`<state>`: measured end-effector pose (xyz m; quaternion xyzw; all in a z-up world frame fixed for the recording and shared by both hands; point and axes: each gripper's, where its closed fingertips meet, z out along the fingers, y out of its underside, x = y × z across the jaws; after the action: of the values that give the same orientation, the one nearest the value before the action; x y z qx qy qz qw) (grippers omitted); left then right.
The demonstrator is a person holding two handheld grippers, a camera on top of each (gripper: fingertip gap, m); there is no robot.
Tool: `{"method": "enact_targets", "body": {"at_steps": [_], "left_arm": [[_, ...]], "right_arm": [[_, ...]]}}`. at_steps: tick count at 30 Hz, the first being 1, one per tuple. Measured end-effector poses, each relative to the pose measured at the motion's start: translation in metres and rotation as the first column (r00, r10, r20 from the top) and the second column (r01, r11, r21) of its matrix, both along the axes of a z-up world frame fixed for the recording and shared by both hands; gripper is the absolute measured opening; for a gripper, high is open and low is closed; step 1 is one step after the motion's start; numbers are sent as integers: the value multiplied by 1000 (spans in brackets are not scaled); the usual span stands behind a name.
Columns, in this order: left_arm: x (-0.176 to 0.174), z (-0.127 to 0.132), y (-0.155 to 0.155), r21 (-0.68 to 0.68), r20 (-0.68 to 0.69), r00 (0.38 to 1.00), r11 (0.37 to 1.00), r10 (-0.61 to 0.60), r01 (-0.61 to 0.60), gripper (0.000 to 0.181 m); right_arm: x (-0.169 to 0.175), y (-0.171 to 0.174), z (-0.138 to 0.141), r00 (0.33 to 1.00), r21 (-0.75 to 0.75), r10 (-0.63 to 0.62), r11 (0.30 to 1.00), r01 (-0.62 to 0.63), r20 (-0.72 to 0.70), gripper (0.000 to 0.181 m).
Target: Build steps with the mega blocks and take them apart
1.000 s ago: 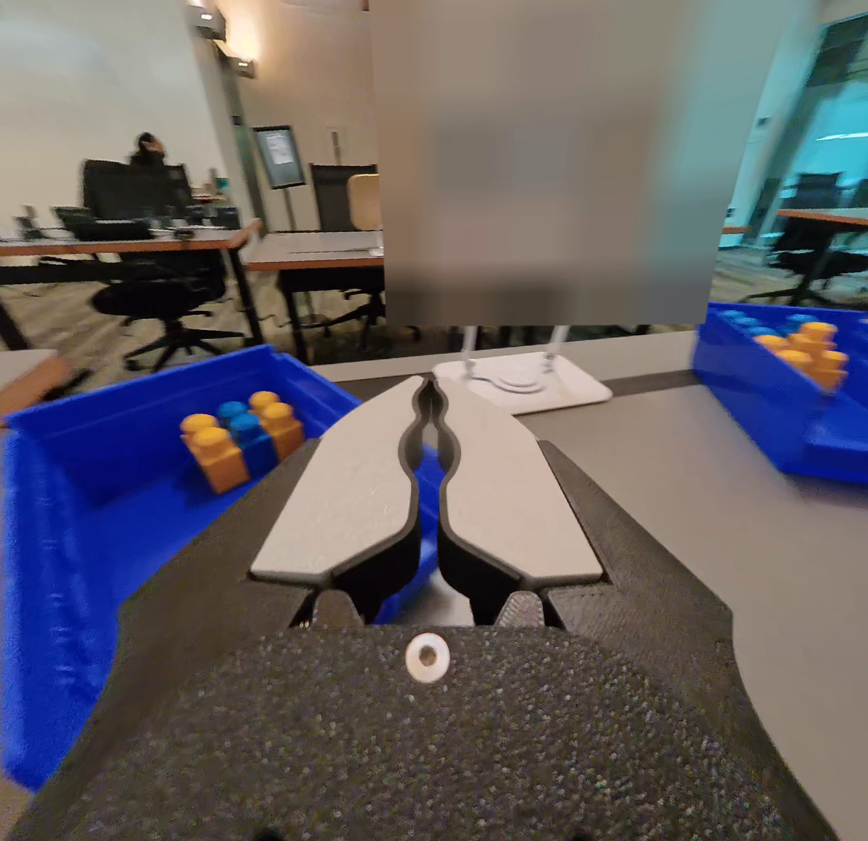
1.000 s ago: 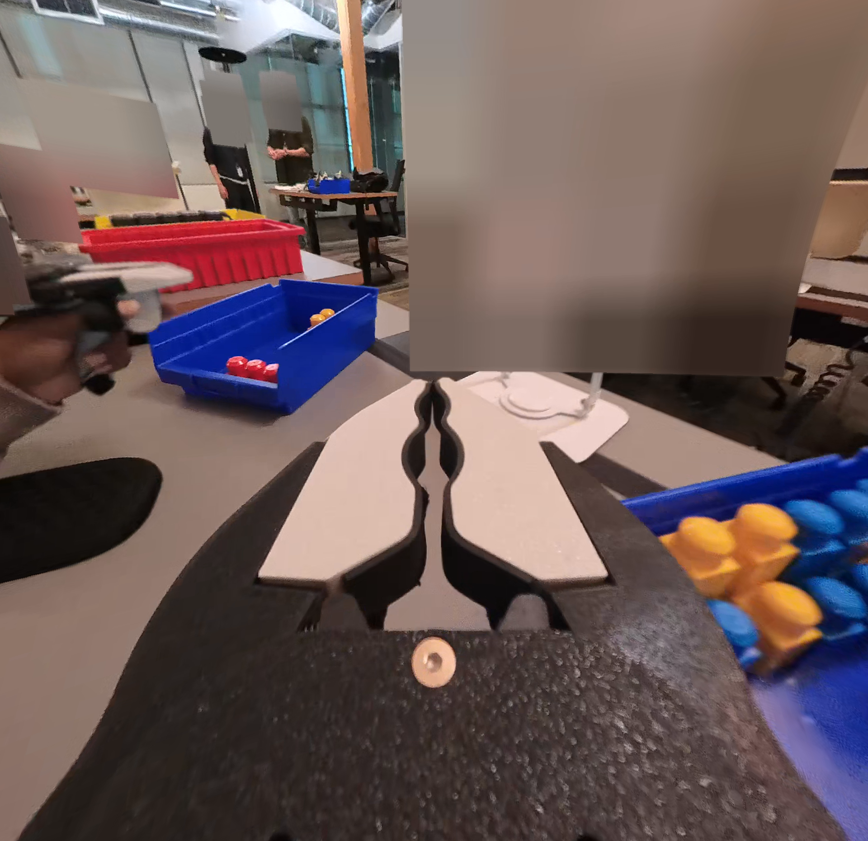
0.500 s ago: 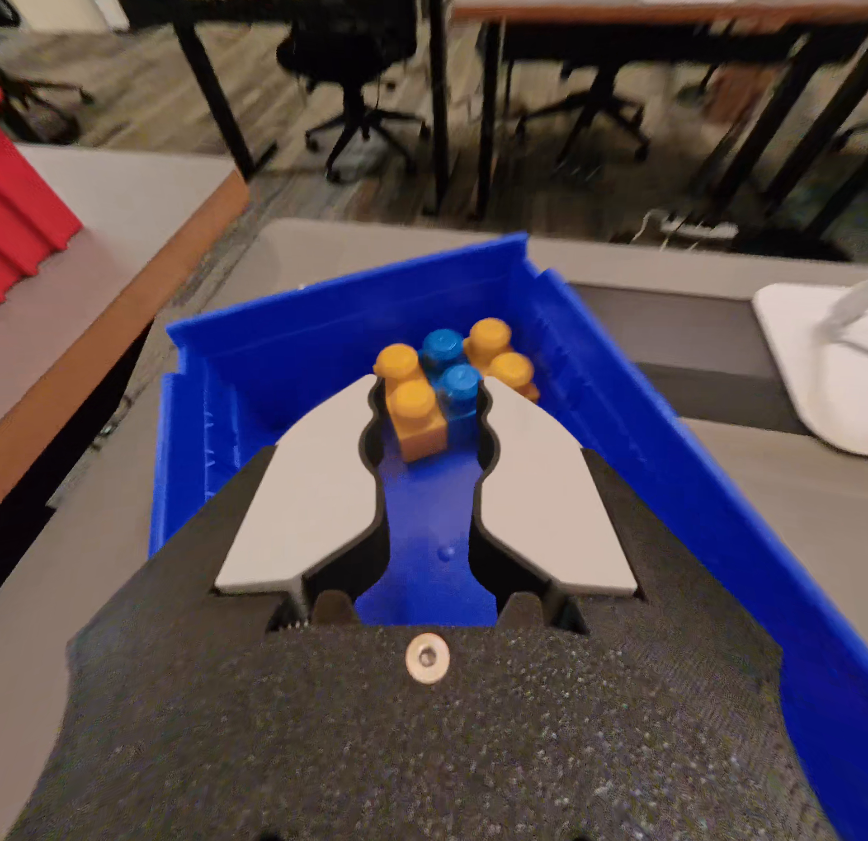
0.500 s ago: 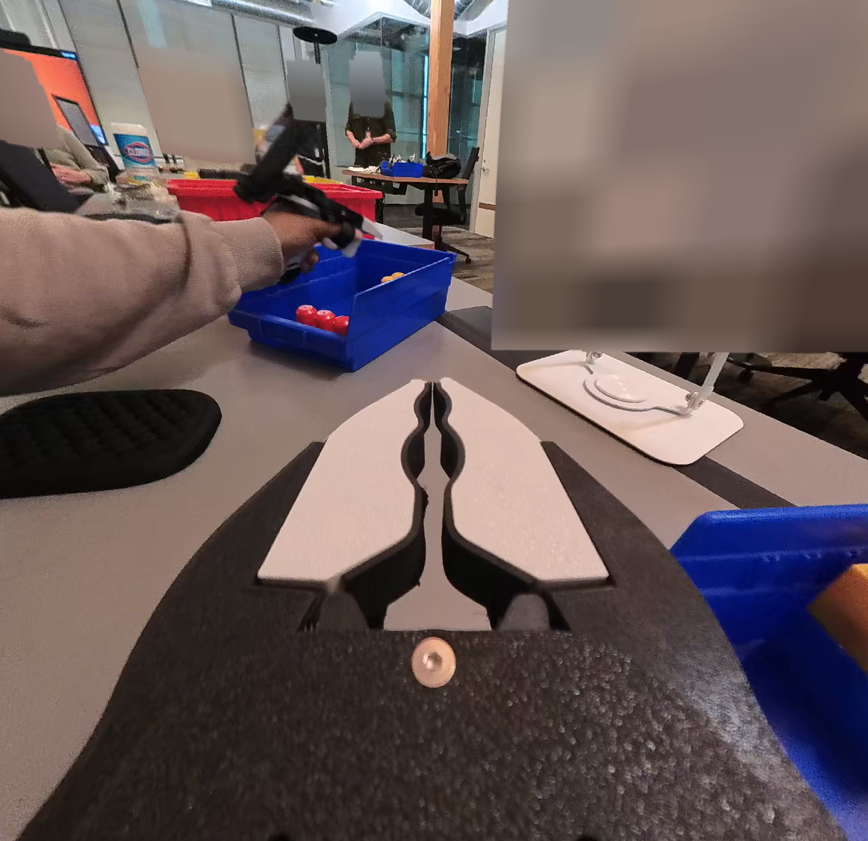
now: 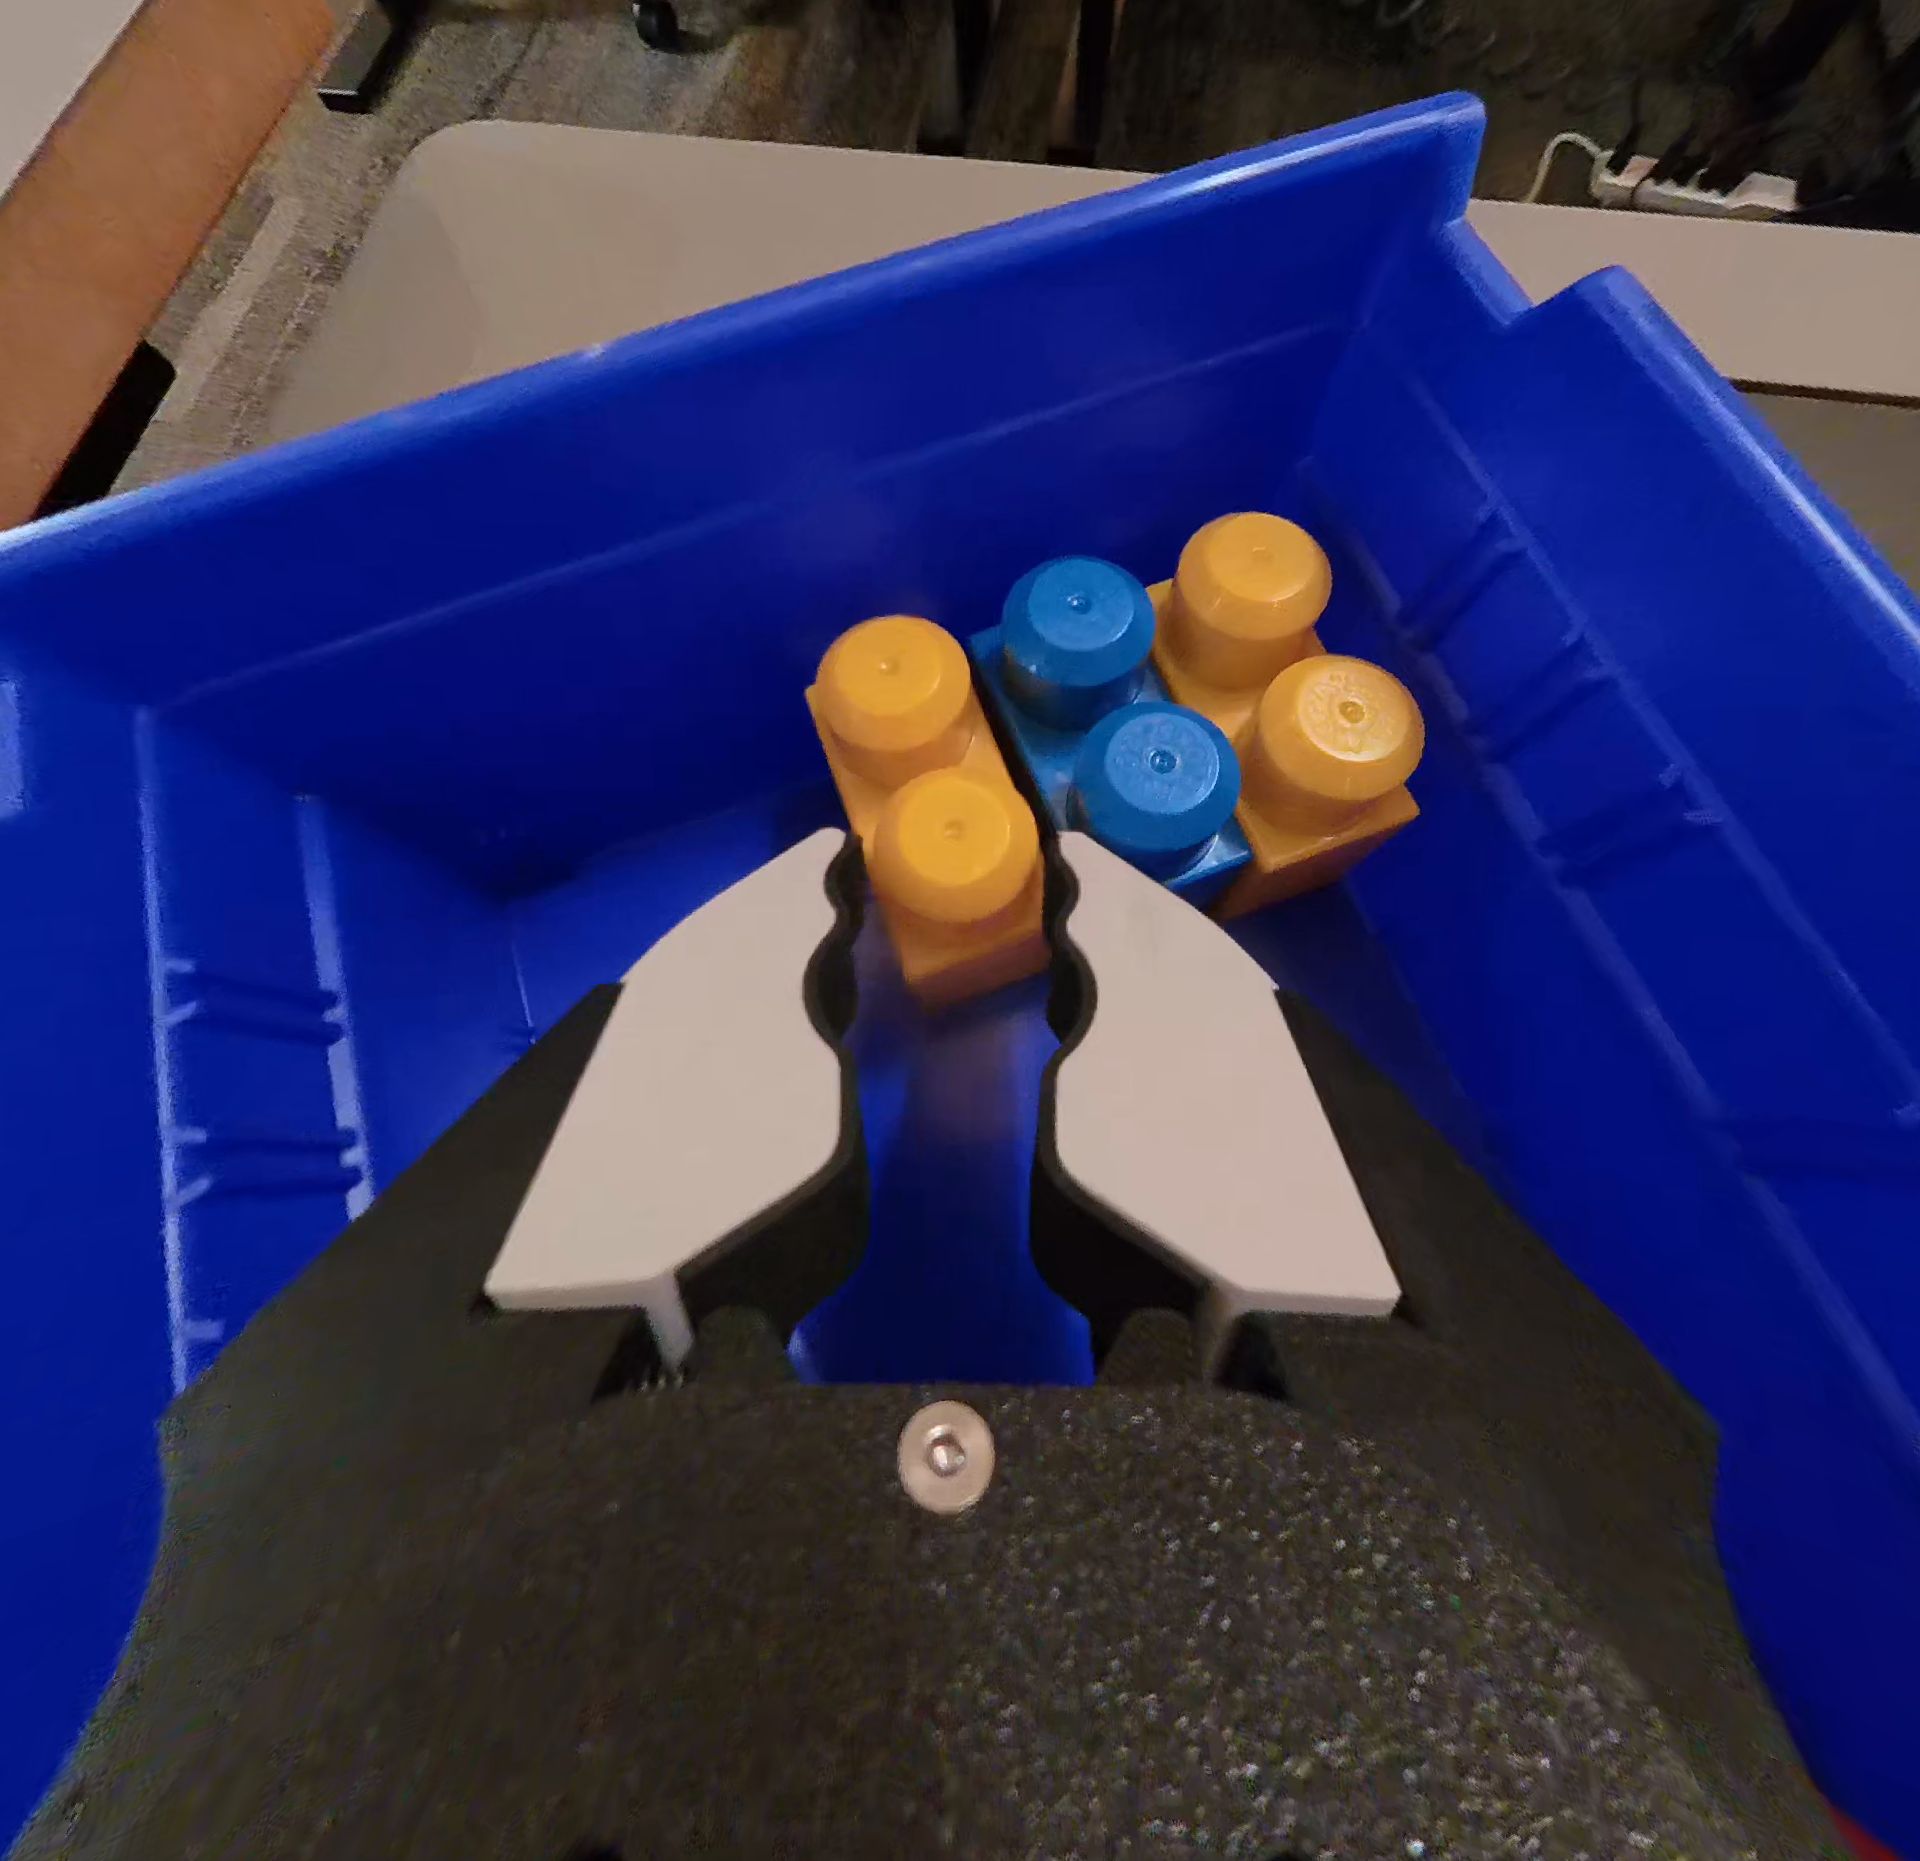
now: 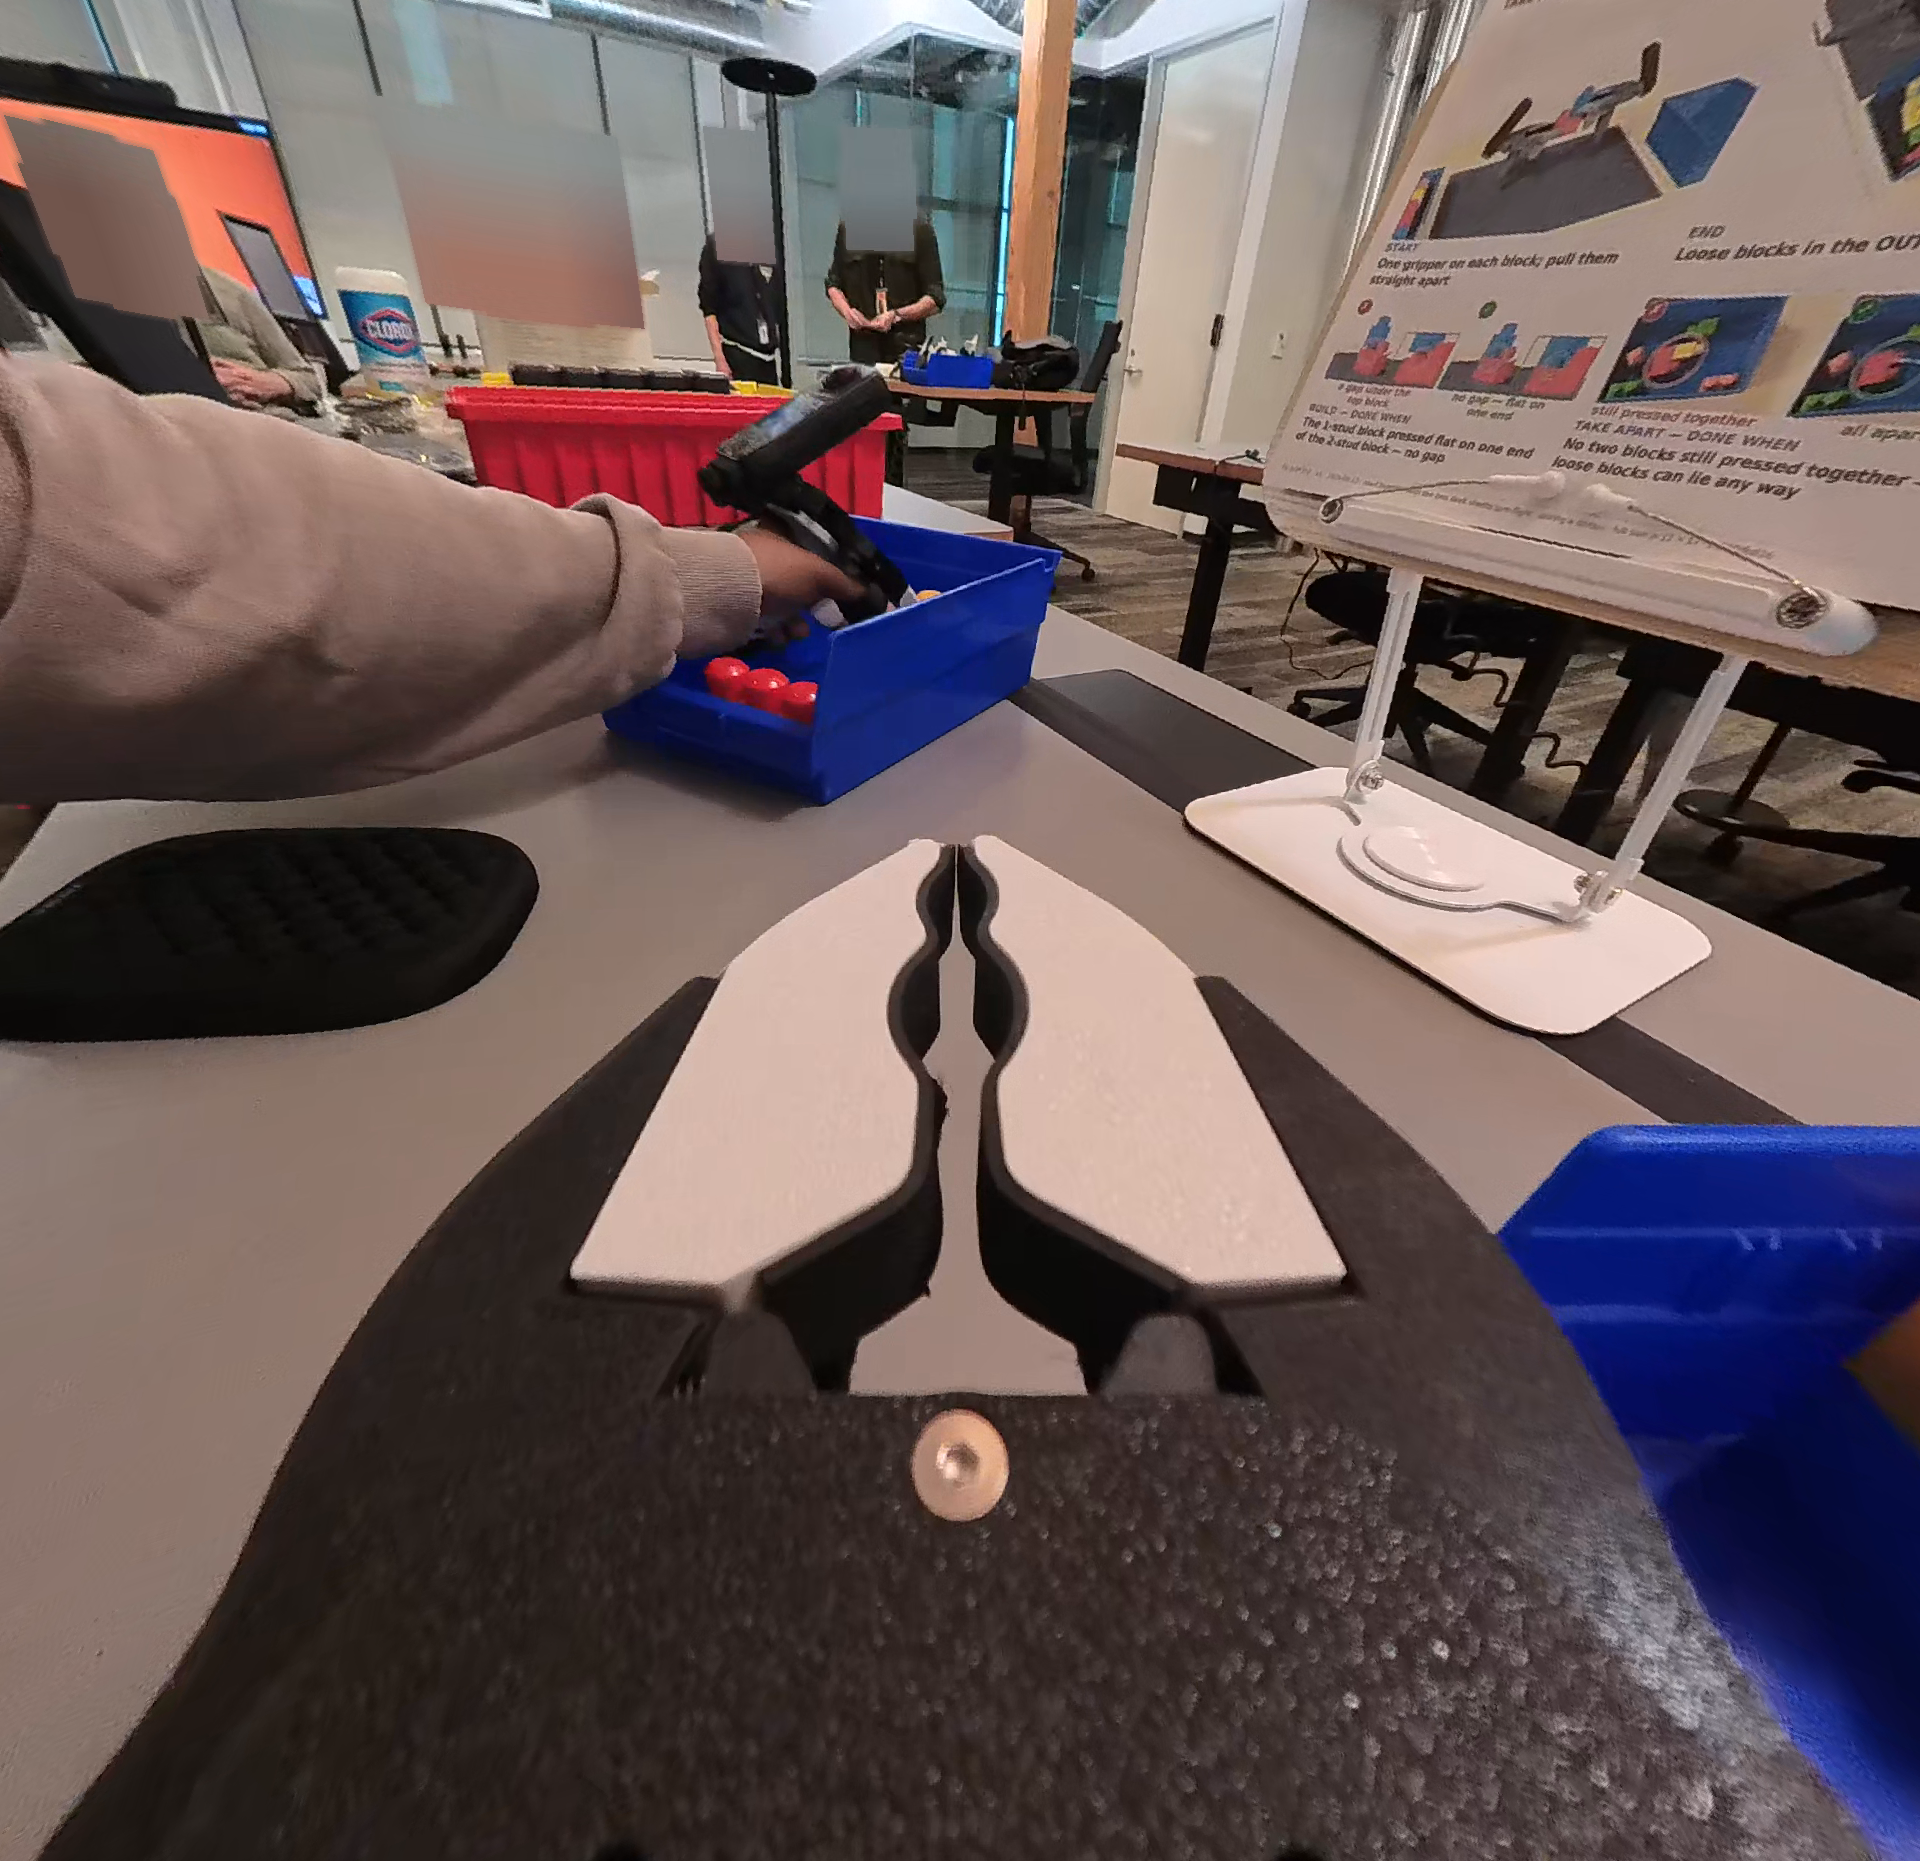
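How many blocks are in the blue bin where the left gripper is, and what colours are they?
Orange two-stud plastic blocks: 2, one between the left gripper's fingertips, one at the far right.
Blue two-stud plastic block: 1, between them.
Red studded plastic blocks, at the blue plastic bin's near end: studs show, count unclear.
Total I can count: 3.

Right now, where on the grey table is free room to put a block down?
Bare grey table lies between the black mat, the white stand base and the far blue bin. The far bin is crowded: the left tool reaches inside.
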<state>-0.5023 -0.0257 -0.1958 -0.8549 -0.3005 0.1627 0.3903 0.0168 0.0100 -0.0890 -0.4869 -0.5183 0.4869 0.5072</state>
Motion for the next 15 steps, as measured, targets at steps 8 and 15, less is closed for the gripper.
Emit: {"method": "enact_targets", "body": {"at_steps": [8,15], "left_arm": [[-7,22,-6,40,-63,998,999,-11,13,30],[93,137,10,279,-243,901,864,-359,420,30]], "right_arm": [[-2,0,-6,1000,-2,3,1000,-3,20,0],[-1,0,-4,1000,3,0,1000,0,13,0]]}}
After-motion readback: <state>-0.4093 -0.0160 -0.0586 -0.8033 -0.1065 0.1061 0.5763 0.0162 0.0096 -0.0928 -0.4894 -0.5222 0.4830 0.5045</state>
